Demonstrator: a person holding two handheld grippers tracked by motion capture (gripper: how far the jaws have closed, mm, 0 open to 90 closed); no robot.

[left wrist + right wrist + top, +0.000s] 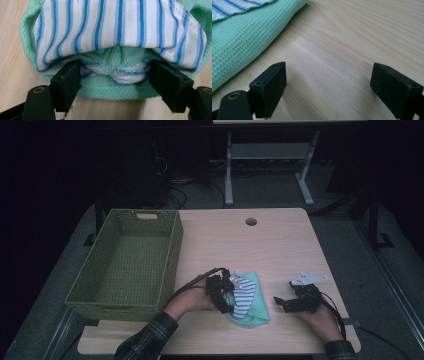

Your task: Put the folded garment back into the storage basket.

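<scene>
A white cloth with blue stripes (245, 296) lies folded on a mint-green waffle cloth (256, 309) near the table's front edge. My left gripper (227, 299) sits at the pile's left side. In the left gripper view the striped cloth (120, 25) and the green cloth (110, 93) bunch between the jaws of my left gripper (115, 75), which stand wide apart and do not squeeze the fabric. My right gripper (278, 303) rests to the right of the pile. It (328, 75) is open over bare wood, with the green cloth (244, 37) off to its left.
A green woven basket (171, 251) with nothing inside stands on the left part of the wooden table (270, 250). A round cable hole (251, 222) is near the far edge. A person's plaid sleeves come in from the bottom. Desk legs and cables stand on the floor beyond.
</scene>
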